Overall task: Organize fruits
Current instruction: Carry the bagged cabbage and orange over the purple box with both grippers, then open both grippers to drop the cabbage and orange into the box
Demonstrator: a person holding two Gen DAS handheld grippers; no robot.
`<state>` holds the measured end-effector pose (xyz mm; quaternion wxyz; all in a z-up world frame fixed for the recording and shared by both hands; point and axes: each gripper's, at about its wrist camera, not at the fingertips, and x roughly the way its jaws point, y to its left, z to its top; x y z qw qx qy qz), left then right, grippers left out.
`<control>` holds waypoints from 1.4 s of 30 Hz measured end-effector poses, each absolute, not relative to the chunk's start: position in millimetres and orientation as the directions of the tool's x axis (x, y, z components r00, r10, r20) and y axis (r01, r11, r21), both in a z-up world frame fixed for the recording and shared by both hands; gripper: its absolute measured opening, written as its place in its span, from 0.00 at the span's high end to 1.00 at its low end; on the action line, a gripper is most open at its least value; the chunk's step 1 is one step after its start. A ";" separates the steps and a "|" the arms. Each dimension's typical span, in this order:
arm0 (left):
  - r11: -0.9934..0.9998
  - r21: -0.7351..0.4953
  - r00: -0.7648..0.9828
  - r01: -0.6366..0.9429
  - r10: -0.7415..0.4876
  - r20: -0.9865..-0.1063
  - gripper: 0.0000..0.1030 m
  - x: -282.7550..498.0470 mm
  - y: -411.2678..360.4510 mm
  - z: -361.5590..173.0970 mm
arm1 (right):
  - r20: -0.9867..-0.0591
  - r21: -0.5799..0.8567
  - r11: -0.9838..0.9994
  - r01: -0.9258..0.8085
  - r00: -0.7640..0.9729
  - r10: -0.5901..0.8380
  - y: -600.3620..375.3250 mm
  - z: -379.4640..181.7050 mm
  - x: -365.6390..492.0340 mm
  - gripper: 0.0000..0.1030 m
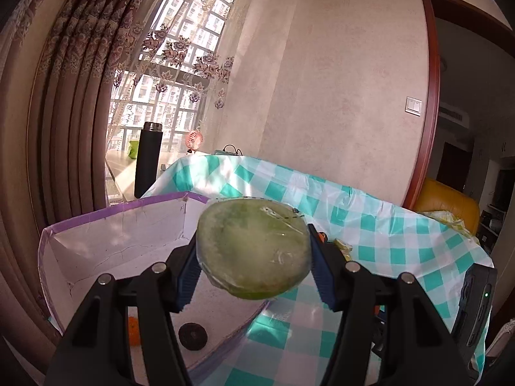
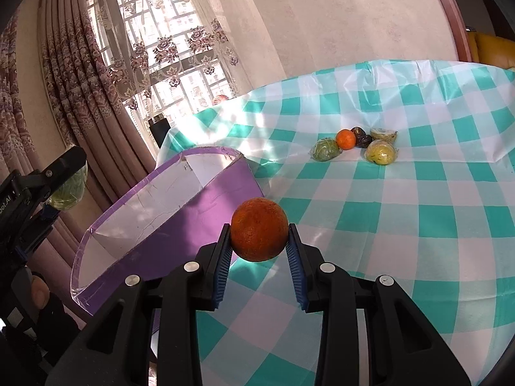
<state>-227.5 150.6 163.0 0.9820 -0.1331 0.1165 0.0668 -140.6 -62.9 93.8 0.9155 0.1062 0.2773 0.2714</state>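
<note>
My left gripper (image 1: pixel 253 254) is shut on a plastic-wrapped green fruit (image 1: pixel 254 247) and holds it above the purple-rimmed white box (image 1: pixel 112 225). A small orange (image 1: pixel 133 329) and a dark round thing (image 1: pixel 192 336) lie on the box floor. My right gripper (image 2: pixel 259 236) is shut on an orange (image 2: pixel 259 229), held above the checked tablecloth just right of the box (image 2: pixel 206 199). The left gripper with its green fruit (image 2: pixel 69 189) shows at the left edge of the right wrist view. Several more fruits (image 2: pixel 354 144) sit in a cluster farther back on the table.
The teal-and-white checked tablecloth (image 2: pixel 402 225) covers the table. A black flask (image 1: pixel 148 159) and a small pink fan (image 1: pixel 194 140) stand on the sill by the window. A wall and curtains lie behind. A yellow sofa (image 1: pixel 447 204) is beyond the table.
</note>
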 end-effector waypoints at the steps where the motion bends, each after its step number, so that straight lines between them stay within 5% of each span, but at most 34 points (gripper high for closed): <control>1: 0.948 -0.260 0.960 -0.183 0.115 -0.255 0.42 -227.8 157.8 162.8 | -0.445 0.337 0.828 -0.448 0.699 0.559 -58.2 96.9 -141.6 0.67; 13: 0.878 -0.303 0.889 -0.370 0.240 -0.390 0.42 -226.0 228.9 144.9 | -0.409 0.244 0.777 -0.580 0.665 0.625 19.0 137.8 -137.7 0.67; 19: 0.883 -0.234 0.840 -0.406 0.260 -0.477 0.42 -214.1 241.7 132.4 | -0.489 0.142 0.782 -0.607 0.643 0.589 70.3 147.2 -121.5 0.66; 30: 0.899 -0.020 0.699 -0.438 0.326 -0.636 0.42 -195.4 256.2 107.0 | -0.794 -0.258 0.719 -0.645 0.565 0.222 184.0 102.1 -81.2 0.67; 42: 0.897 0.102 0.602 -0.430 0.369 -0.708 0.40 -188.8 260.2 81.4 | -0.851 -0.364 0.650 -0.667 0.522 0.060 199.8 61.9 -76.9 0.66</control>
